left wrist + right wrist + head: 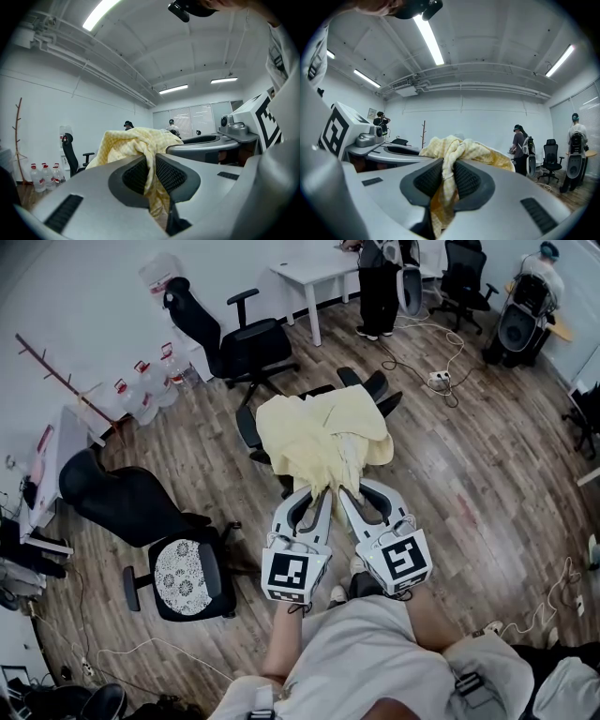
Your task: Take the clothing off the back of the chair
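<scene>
Now my left hand-held gripper (317, 495) and right hand-held gripper (351, 491) pinch the soft yellow checked cloth (314, 432) side by side. It hangs straight ahead over the black office chair (373, 384); I'd pull back.

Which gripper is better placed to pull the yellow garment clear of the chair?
Neither stands out: left gripper and right gripper both clamp the yellow garment side by side at its near edge, so pull with both.

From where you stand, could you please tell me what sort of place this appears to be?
Most likely an open office or lab workroom: wheeled black office chairs stand about a wood-look floor, a white desk sits by the far wall, and large water bottles line the left wall.
</scene>
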The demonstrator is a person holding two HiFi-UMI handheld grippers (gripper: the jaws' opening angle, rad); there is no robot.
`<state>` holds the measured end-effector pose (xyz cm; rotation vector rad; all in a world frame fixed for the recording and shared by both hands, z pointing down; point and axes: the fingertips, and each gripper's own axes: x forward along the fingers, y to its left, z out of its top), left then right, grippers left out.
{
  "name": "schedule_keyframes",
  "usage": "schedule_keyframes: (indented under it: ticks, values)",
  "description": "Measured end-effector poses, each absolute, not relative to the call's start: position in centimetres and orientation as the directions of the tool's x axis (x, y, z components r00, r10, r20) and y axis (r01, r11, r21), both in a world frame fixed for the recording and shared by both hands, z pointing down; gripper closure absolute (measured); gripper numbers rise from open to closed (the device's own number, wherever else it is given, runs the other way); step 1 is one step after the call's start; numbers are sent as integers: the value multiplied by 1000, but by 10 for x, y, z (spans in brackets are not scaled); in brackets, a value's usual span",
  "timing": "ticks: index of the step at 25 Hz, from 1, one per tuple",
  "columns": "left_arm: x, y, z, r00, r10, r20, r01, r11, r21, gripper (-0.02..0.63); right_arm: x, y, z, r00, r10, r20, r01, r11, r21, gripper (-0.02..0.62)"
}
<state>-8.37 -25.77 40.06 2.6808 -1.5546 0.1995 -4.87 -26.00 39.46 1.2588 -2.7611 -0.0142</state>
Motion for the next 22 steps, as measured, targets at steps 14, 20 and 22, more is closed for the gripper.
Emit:
schedule_keyframes:
  ticks: [14,20,22]
  values:
    - [-77,-206,395,523,-846,106,-848,-529,-41,546,-43,-208,389,-626,-776,78,-773,631,67,522]
    - [-76,-187,397,536,-838,102,-840,-541,-33,546,-43,-189,391,-617,-783,78,-780,622,74,522]
    - [-76,-181,397,540,-835,101,-837,-546,-31,546,-43,-183,391,-615,-785,76,-782,620,72,522]
